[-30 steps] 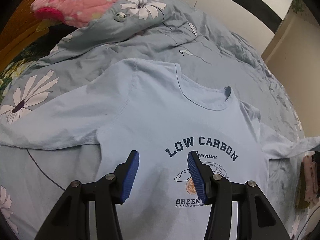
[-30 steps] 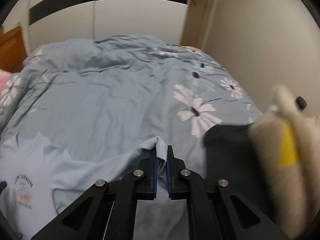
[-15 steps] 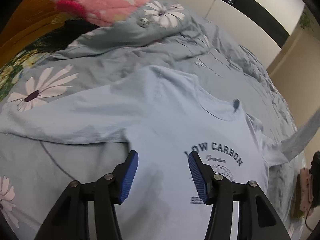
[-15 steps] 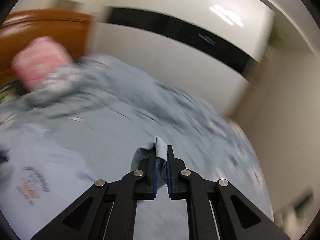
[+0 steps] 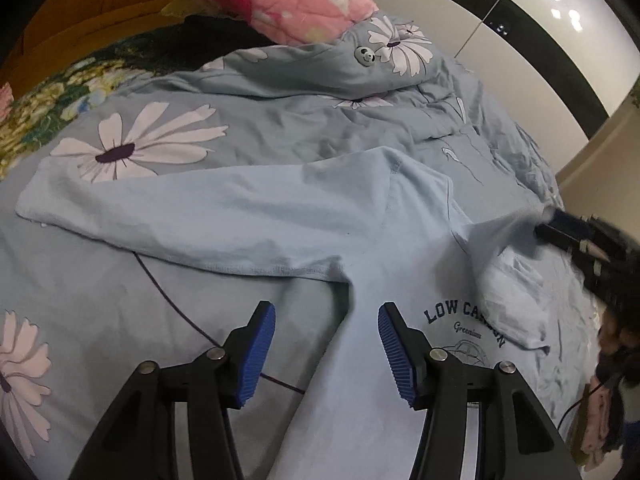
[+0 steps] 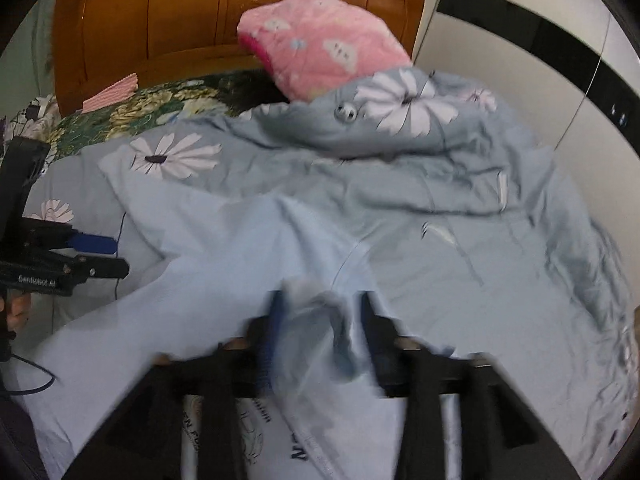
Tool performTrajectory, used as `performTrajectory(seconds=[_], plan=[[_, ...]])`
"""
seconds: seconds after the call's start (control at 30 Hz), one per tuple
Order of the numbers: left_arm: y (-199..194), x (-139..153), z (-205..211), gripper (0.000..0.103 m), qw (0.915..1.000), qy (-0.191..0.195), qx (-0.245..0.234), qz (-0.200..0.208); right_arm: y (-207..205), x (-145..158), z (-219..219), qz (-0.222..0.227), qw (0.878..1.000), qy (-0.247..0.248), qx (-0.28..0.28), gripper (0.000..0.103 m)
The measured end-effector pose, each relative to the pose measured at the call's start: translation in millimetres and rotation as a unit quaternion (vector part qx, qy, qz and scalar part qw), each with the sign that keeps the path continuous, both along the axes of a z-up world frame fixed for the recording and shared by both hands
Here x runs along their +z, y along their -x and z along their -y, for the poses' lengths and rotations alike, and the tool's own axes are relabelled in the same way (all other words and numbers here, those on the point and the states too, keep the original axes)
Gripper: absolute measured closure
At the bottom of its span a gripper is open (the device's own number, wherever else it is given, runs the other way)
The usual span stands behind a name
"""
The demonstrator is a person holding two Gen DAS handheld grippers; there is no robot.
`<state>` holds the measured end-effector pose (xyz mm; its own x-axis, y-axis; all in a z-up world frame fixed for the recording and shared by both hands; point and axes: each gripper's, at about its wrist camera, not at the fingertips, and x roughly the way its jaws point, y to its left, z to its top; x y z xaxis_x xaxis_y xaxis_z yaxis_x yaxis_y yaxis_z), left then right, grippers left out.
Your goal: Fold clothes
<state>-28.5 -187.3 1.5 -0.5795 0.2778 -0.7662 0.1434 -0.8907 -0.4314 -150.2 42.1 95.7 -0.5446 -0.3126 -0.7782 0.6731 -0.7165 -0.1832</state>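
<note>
Where the print showed, the pale blue shirt (image 5: 400, 264) read "LOW CA…ON" in navy over a smaller "Greenism", partly covered by its own folded-over sleeve (image 5: 512, 280). It lay chest-up on the daisy-patterned duvet (image 5: 280, 120) of the bed, one long sleeve stretched flat sideways. The left gripper (image 5: 326, 344), marked "Genrobot.AI" on its body, hovered with jaws wide and empty. The right gripper (image 6: 320, 340) was blurred; its jaws stood apart around the sleeve's cuff.
</note>
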Motion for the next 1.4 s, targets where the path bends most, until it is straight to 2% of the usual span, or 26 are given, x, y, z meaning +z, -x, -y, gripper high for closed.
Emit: performTrajectory(seconds=[0.13,0.27,0.37,0.43,0.53,0.6,0.63,0.67,0.77,0.87,0.93,1.0,1.1,1.17,1.27,1.33,1.4], plan=[[5.3,-4.0,-5.6,0.045,0.9997,-0.023,-0.008,0.0,2.7,9.0,-25.3,0.011,0.999,0.025,-0.037,0.05],[23.2,2.5,-48.4,0.045,0.9957,0.026,-0.087,-0.018,-2.6,21.7,-72.4,0.005,0.989,0.067,-0.13,0.05],[36.7,7.8,-81.1,0.045,0.9863,0.066,-0.147,-0.032,-13.8,23.4,-111.2,0.017,0.975,0.103,-0.194,0.049],[44.4,9.6,-104.8,0.045,0.9743,0.099,-0.198,-0.042,-26.4,15.0,-133.4,0.034,0.968,0.105,-0.224,0.049],[52.0,0.9,-140.8,0.045,0.9443,0.162,-0.282,-0.046,-47.7,-9.8,-158.4,0.067,0.962,0.077,-0.252,0.049],[57.6,-11.0,-163.1,0.045,0.921,0.203,-0.33,-0.038,-58.2,-24.1,-171.7,0.087,0.956,0.065,-0.274,0.049],[60.2,-16.8,-170.5,0.045,0.9138,0.212,-0.345,-0.033,-63.3,-29.6,-179.7,0.097,0.95,0.07,-0.288,0.049],[62.5,-22.1,-177.1,0.045,0.9075,0.218,-0.358,-0.029,-68.3,-34.7,-187.6,0.107,0.944,0.076,-0.302,0.049],[69.9,-34.8,-186.4,0.045,0.9012,0.226,-0.37,-0.014,-81.9,-45.9,-206.2,0.128,0.928,0.102,-0.336,0.049],[75.3,-36.0,-181.2,0.046,0.9087,0.202,-0.365,-0.013,-92.7,-53.1,-216.5,0.136,0.919,0.108,-0.354,0.049],[78.3,-33.7,-172.0,0.052,0.9174,0.176,-0.357,-0.013,-97.4,-57.3,-221.2,0.14,0.916,0.111,-0.36,0.049],[82.4,-32.0,-161.3,0.077,0.9253,0.161,-0.343,-0.01,-100.9,-61.6,-225.7,0.144,0.912,0.117,-0.366,0.049],[88.7,-26.4,-140.6,0.099,0.9409,0.123,-0.316,-0.01,-102.1,-67.8,-230.1,0.15,0.906,0.127,-0.375,0.049],[91.8,-18.6,-125.2,0.099,0.952,0.09,-0.292,-0.017,-102.9,-70.9,-232.0,0.153,0.903,0.133,-0.378,0.049],[97.0,-2.1,-94.6,0.099,0.9678,0.002,-0.249,-0.037,-103.6,-76.3,-231.7,0.158,0.901,0.137,-0.38,0.049],[102.5,6.0,-65.4,0.099,0.9765,-0.05,-0.203,-0.05,-104.5,-79.3,-231.6,0.16,0.901,0.138,-0.38,0.049],[105.9,12.8,-55.7,0.099,0.9788,-0.038,-0.193,-0.058,-105.6,-81.4,-231.8,0.162,0.9,0.14,-0.379,0.049]])
